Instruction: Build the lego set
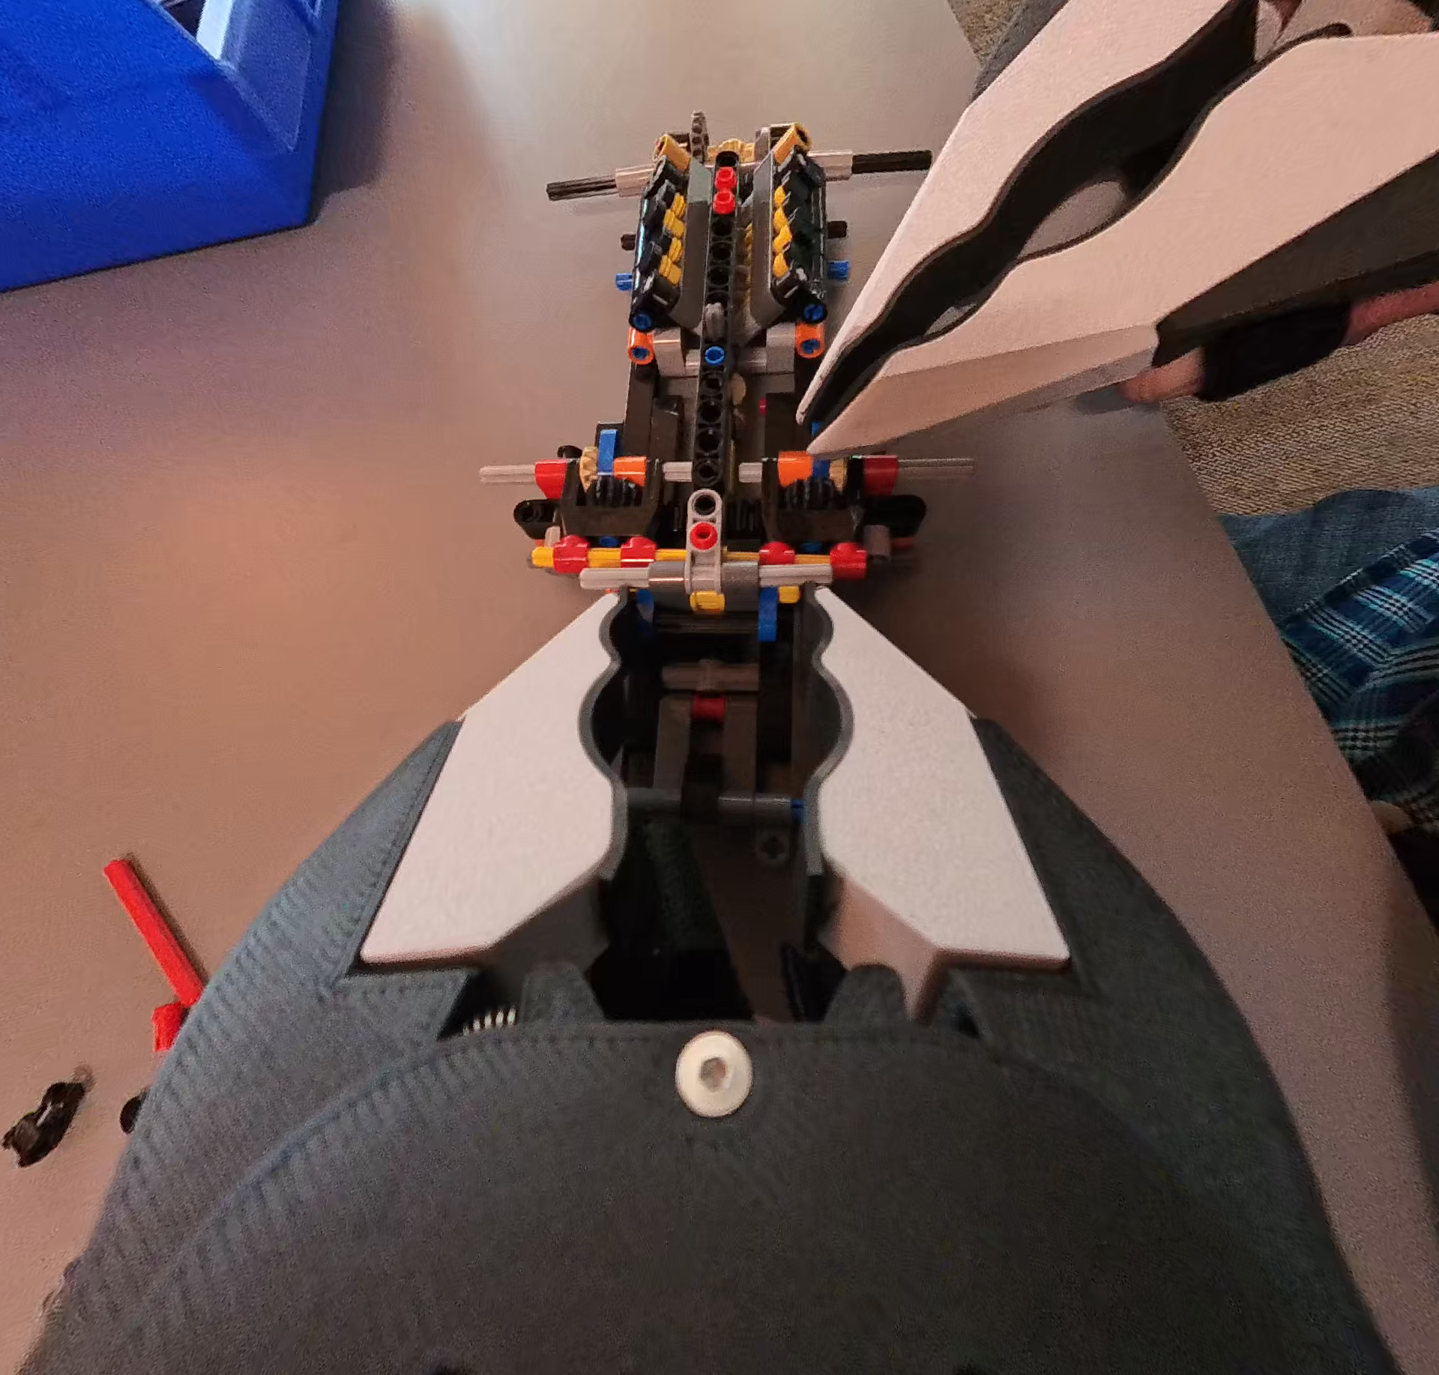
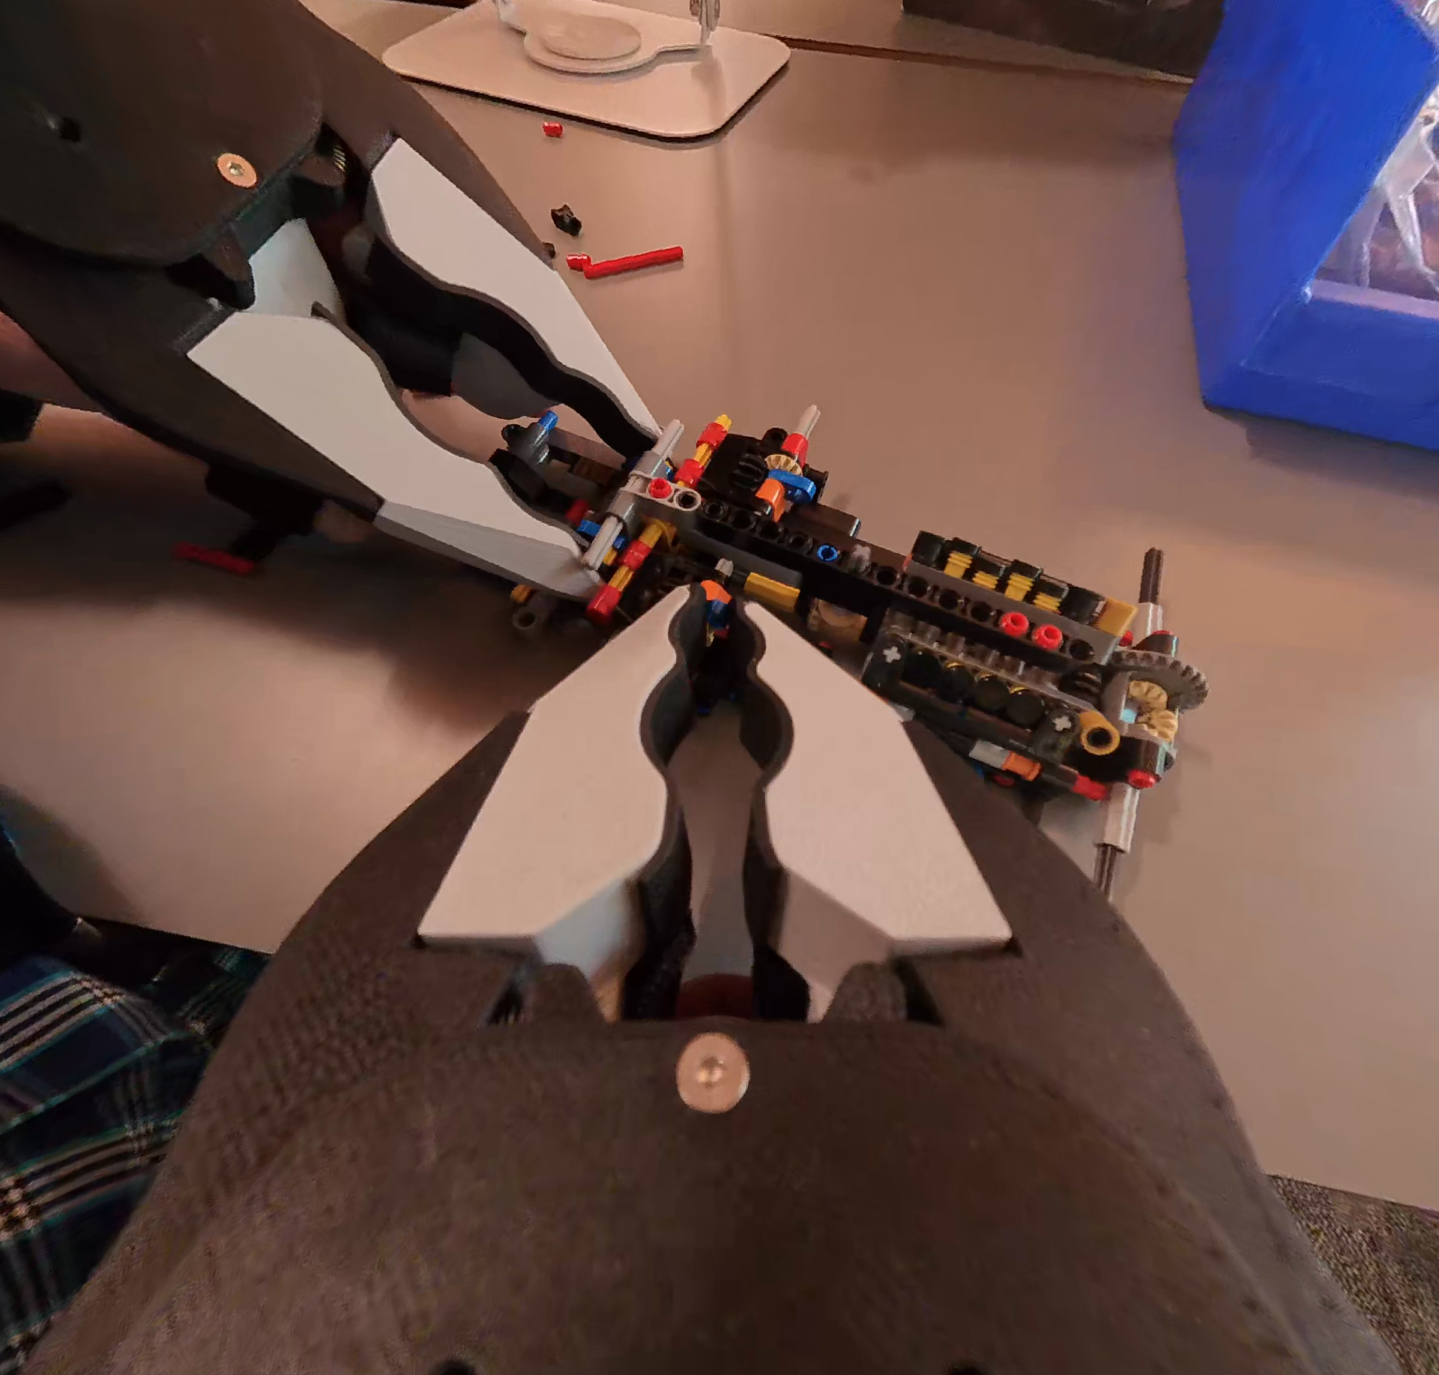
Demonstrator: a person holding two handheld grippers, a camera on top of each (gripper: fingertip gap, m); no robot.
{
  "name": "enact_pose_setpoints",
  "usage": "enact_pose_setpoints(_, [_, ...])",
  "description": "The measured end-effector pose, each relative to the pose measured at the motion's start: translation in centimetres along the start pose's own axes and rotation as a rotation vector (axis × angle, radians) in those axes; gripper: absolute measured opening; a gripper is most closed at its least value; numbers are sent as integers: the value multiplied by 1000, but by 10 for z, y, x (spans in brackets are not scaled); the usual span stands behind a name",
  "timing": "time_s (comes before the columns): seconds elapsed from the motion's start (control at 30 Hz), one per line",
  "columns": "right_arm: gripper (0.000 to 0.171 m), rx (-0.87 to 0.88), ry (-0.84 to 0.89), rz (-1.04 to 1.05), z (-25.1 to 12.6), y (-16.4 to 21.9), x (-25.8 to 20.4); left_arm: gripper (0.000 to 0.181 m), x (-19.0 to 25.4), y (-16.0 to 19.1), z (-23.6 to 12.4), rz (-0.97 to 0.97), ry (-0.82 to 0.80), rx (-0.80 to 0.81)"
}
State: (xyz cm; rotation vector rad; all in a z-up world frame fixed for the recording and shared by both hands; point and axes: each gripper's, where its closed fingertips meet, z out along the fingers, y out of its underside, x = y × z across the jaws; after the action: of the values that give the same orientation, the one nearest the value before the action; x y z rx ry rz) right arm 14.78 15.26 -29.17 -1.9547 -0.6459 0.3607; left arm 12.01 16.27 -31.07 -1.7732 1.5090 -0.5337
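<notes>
On the tan table [image 2: 973, 341], the left gripper [image 1: 712, 606] clamps the Lego chassis [image 1: 724, 372] by its near end; the right gripper [image 2: 716, 598] pinches an orange piece [image 2: 715, 594] at its side.

The left gripper [image 1: 712, 614] clasped the near end of the lego chassis [image 1: 720, 372] on the table [image 1: 311, 559]. From two o'clock the right gripper [image 1: 810, 434] touched its orange piece [image 1: 794, 467]. A blue bin [image 1: 148, 131] sat at ten o'clock, a red axle [image 1: 152, 933] at eight.

An office: a monitor stand [image 2: 592, 65] on a desk [image 2: 973, 263], carpet [image 1: 1324, 434] below.
</notes>
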Motion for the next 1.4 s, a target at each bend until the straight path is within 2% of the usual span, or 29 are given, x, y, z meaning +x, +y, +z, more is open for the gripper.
enact_pose_setpoints(0.57, [1,-19,84,-127,1,-1,-1,42,0,1,1,-13,12,-4])
enact_pose_setpoints(0.73, [1,-11,50,-60,0,-1,0,42,0,1,1,-18,18,-3])
enact_pose_setpoints(0.93, [12,-43,0,93,-7,7,7,42,1,0,1,-25,34,2])
enact_pose_setpoints(1.0, [9,-76,-33,106,-10,15,4,42,1,0,1,-28,37,2])
enact_pose_setpoints(1.17, [6,-89,-21,29,-17,16,-4,42,1,0,1,-26,35,2])
enact_pose_setpoints(1.2, [7,-83,-26,18,-18,14,-6,42,1,0,1,-26,35,2])
enact_pose_setpoints(1.23, [15,-82,-46,8,-19,12,-12,42,1,0,1,-24,34,2])
enact_pose_setpoints(1.3, [17,-94,-31,-31,-20,13,-16,43,1,0,1,-22,32,2])
enact_pose_setpoints(1.4, [10,-143,8,-88,-17,24,-18,42,1,-1,1,-21,32,2])
